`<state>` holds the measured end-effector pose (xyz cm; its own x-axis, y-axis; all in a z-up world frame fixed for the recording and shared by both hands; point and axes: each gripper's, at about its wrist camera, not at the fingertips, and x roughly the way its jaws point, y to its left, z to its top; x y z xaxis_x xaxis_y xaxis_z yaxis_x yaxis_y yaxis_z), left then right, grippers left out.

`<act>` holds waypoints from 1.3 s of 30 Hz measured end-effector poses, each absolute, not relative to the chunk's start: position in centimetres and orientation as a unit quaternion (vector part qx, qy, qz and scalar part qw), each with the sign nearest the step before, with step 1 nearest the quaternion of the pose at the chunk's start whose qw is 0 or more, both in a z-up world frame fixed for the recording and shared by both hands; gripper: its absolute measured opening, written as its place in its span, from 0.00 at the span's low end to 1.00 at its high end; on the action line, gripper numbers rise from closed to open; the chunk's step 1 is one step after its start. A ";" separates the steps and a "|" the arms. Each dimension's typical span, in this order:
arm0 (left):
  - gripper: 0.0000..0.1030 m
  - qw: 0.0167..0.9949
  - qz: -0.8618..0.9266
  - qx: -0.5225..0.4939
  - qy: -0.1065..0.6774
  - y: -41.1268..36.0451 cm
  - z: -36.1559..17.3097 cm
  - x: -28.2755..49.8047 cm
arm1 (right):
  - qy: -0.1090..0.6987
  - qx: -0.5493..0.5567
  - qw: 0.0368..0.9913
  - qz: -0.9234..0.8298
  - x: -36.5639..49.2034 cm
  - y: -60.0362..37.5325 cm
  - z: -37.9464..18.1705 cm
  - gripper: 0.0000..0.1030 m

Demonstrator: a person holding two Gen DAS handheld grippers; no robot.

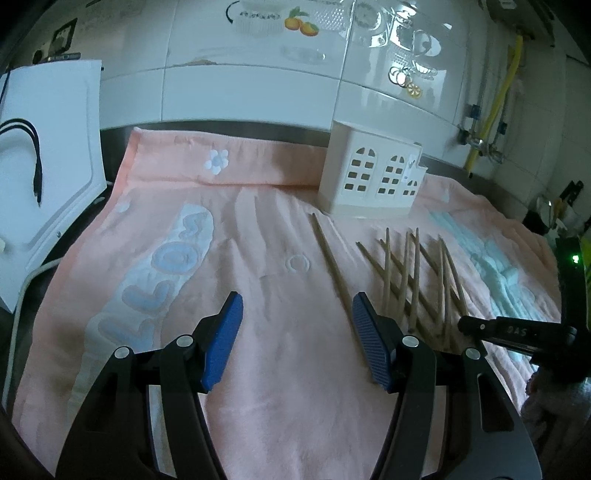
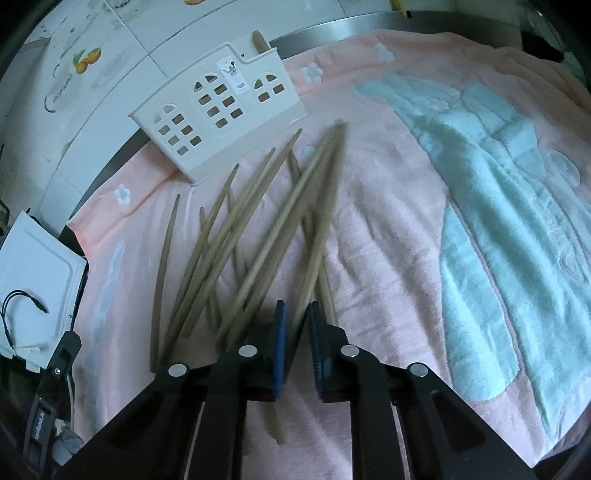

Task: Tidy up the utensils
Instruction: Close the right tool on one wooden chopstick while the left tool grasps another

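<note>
Several wooden chopsticks (image 1: pixel 410 273) lie scattered on a pink towel (image 1: pixel 258 332), in front of a cream utensil holder (image 1: pixel 369 173) with window cut-outs. One chopstick (image 1: pixel 328 258) lies apart to the left. My left gripper (image 1: pixel 297 339) is open and empty, low over the towel left of the pile. In the right wrist view my right gripper (image 2: pixel 295 325) is shut on chopsticks (image 2: pixel 317 221) that look blurred, over the rest of the pile (image 2: pixel 207 258). The holder (image 2: pixel 218 107) has one chopstick end (image 2: pixel 258 40) sticking up.
A white board (image 1: pixel 48 166) with a black cable lies left of the towel. Tiled wall (image 1: pixel 258 85) behind, with a yellow pipe (image 1: pixel 498 99) at the right. Metal counter edge (image 2: pixel 332 33) runs behind the holder. The right gripper's body (image 1: pixel 517 332) shows at the right.
</note>
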<state>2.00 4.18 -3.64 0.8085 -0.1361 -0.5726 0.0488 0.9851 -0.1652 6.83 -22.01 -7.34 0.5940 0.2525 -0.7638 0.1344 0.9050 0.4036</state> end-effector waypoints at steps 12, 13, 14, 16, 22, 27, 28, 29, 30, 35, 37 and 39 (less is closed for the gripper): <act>0.39 0.931 -0.087 -0.097 0.342 2.5 -4.9 2.8 | 0.383 0.141 0.913 0.019 4.4 -23.7 -5.1 0.06; 0.37 0.928 -0.094 -0.100 0.347 2.0 -5.1 3.0 | 0.375 0.132 0.917 0.017 4.2 -23.9 -4.8 0.06; 0.32 0.925 -0.098 -0.101 0.352 1.7 -5.2 3.2 | 0.367 0.123 0.922 0.017 4.0 -24.1 -4.5 0.06; 0.26 0.921 -0.099 -0.098 0.364 0.8 -5.7 4.0 | 0.356 0.112 0.927 0.021 3.8 -24.3 -3.9 0.06; 0.12 0.912 -0.098 -0.097 0.386 -0.7 -6.5 6.3 | 0.332 0.082 0.939 0.039 3.5 -24.9 -2.5 0.06; 0.12 0.908 -0.071 -0.079 0.405 -1.6 -7.5 7.6 | 0.315 0.069 0.945 0.050 3.6 -25.6 -1.4 0.06; 0.12 0.907 -0.062 -0.079 0.408 -1.6 -7.7 7.7 | 0.313 0.068 0.946 0.052 3.6 -25.8 -1.2 0.06; 0.12 0.906 -0.057 -0.084 0.412 -1.4 -7.9 7.8 | 0.309 0.065 0.947 0.054 3.6 -26.0 -1.0 0.06; 0.12 0.904 -0.052 -0.085 0.415 -1.3 -8.0 7.9 | 0.308 0.064 0.948 0.056 3.7 -26.1 -0.9 0.06; 0.12 0.900 -0.039 -0.074 0.427 -1.7 -8.3 8.3 | 0.305 0.058 0.948 0.069 4.2 -26.6 -0.6 0.06; 0.12 0.902 -0.031 -0.056 0.428 -2.2 -8.3 8.3 | 0.304 0.056 0.948 0.074 4.3 -26.8 -0.5 0.06; 0.11 0.902 -0.024 -0.041 0.428 -2.6 -8.3 8.4 | 0.303 0.052 0.948 0.077 4.5 -26.9 -0.4 0.06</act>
<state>8.45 -2.64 -8.25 0.6320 -0.0790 -0.7710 0.0090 0.9955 -0.0946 4.51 -26.86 -0.38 0.8039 0.1784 -0.5673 -0.1151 0.9826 0.1459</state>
